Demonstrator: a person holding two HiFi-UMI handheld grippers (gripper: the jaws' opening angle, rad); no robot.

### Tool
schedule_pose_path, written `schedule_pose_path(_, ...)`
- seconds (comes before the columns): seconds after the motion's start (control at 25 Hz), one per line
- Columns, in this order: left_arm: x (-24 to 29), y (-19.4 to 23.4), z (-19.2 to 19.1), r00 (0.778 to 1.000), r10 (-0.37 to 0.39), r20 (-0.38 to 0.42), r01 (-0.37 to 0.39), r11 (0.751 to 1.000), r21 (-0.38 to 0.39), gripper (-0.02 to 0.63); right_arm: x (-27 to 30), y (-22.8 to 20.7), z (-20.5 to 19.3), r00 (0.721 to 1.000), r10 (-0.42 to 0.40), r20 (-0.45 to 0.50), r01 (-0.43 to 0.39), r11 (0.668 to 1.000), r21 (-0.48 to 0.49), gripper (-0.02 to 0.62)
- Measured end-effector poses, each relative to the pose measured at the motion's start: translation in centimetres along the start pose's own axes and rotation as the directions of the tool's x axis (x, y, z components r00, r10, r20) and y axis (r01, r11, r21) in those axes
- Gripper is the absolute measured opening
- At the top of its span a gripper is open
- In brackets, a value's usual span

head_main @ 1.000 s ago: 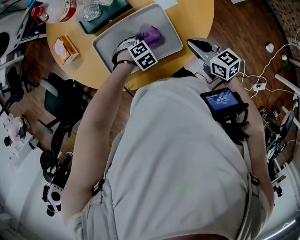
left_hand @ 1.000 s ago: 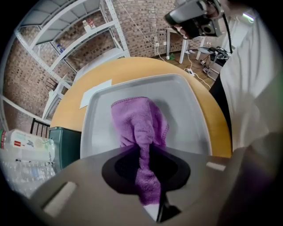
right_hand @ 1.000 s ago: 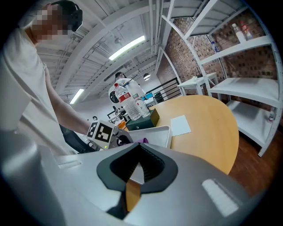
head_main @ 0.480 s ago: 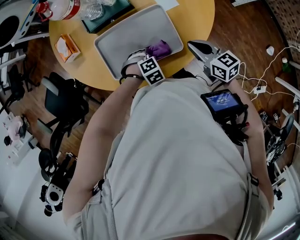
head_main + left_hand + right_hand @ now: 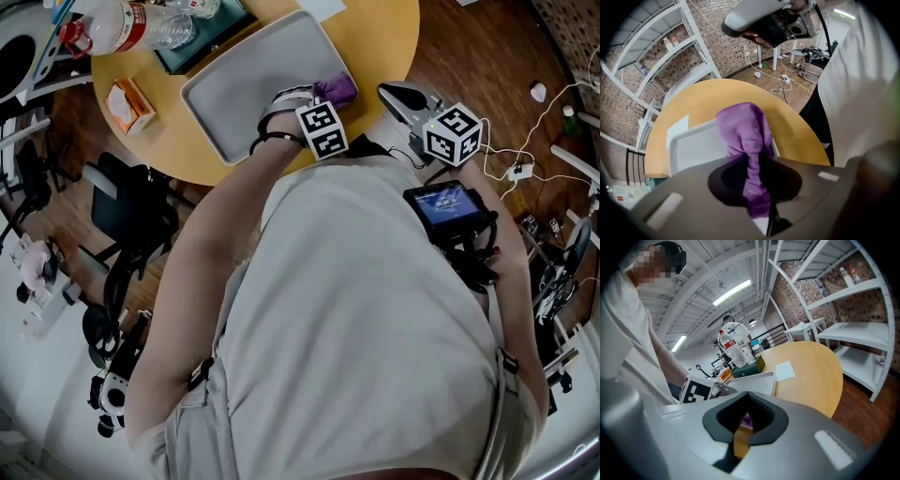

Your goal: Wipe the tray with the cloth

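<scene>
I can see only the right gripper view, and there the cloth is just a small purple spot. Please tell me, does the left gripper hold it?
Observer: Yes. The left gripper is shut on the cloth, which sticks out past its jaws.
Operator: And where on the tray is the cloth?
Observer: In the head view, at the corner of the tray nearest the right gripper.

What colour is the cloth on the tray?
The cloth is purple, clearest in the left gripper view.
</scene>
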State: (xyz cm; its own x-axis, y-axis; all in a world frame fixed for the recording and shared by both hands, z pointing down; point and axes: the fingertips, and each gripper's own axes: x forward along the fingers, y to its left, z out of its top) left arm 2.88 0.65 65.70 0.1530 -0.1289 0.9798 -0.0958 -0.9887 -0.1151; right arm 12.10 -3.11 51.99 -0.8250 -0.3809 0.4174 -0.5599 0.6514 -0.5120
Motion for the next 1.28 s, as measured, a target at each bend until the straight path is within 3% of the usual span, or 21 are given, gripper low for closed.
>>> schedule_pose_path(0.48,0.0,2.2,0.4,0.999,-0.046,0.007,0.046,0.998,-0.039,0.058,0.1,-0.2,1.0,1.0,0.002,0.013,-0.002,1.0,0.008,0.002)
schedule_pose_path(0.76,0.1,7.7,-0.5,1.0,-0.021,-0.005,0.021,0.997,-0.074,0.058,-1.0,-1.3,0.7,1.0,-0.03,0.009,0.03,0.999,0.028,0.002)
schedule_pose_path(1.08,-0.4,15.0,-4.0,0.998,0.034,-0.047,-0.042,0.982,-0.182,0.06,-0.8,-1.1,0.3,0.998,-0.062,0.015,0.061,0.996,0.059,0.002)
schedule_pose_path(1.28,-0.6,18.5,-4.1,0.996,0.053,-0.072,-0.064,0.984,-0.164,0.063,-1.4,-2.0,0.1,0.997,-0.08,0.01,0.078,0.993,0.084,0.002)
